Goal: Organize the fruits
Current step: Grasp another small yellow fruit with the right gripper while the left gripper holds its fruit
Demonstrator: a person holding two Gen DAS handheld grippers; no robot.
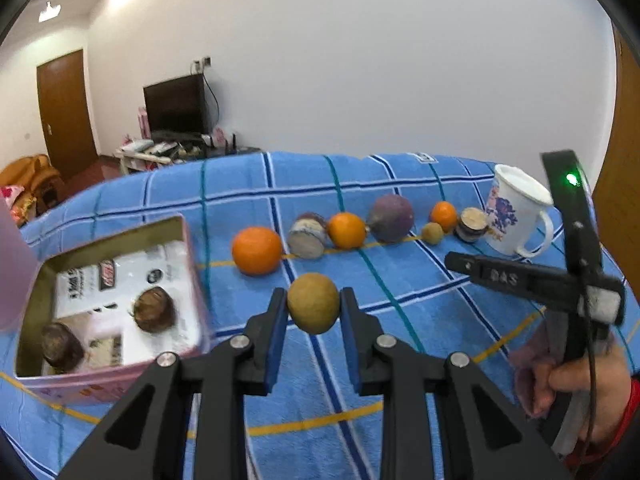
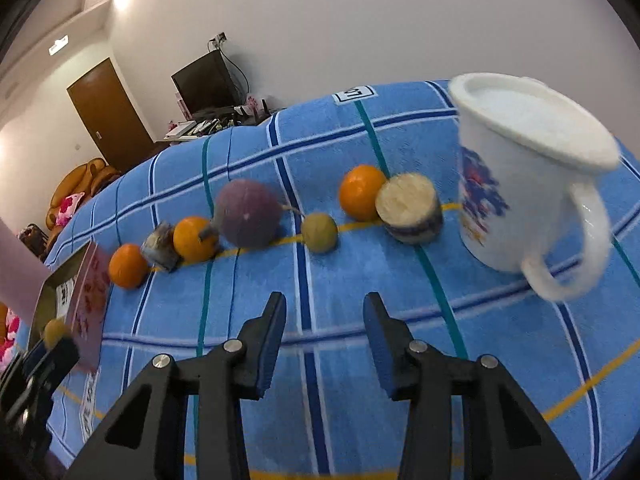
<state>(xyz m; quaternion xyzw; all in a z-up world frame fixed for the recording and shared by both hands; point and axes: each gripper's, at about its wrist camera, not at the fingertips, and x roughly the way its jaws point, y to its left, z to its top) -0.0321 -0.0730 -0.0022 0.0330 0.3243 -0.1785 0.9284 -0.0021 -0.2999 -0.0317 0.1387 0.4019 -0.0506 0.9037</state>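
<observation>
The left gripper (image 1: 313, 304) pinches a small yellow-brown round fruit (image 1: 313, 303) between its blue pads, lifted above the blue checked blanket (image 1: 400, 320). Just to its left sits a pink tin box (image 1: 120, 376), open, with two brown fruits (image 1: 154, 309) lying inside on a printed white sheet. Ahead of the gripper a row of fruit runs across the blanket: a large orange (image 1: 257, 251), a cut piece with a purple rind (image 1: 306, 236), a second orange (image 1: 346, 230), a big purple round fruit (image 1: 391, 218), a small yellow-brown one (image 1: 432, 233), a third orange (image 1: 443, 216) and another cut piece (image 1: 473, 224). At the row's far right stands a white mug (image 1: 516, 216) with a blue flower print.

The right gripper (image 2: 325, 320) has its jaws spread with nothing between them, above bare blanket. The mug is ahead and to its right, blurred, so whether it stands straight or tilts is hard to tell. A hand (image 1: 576, 392) grips this tool's handle at the right edge of the left wrist view.
</observation>
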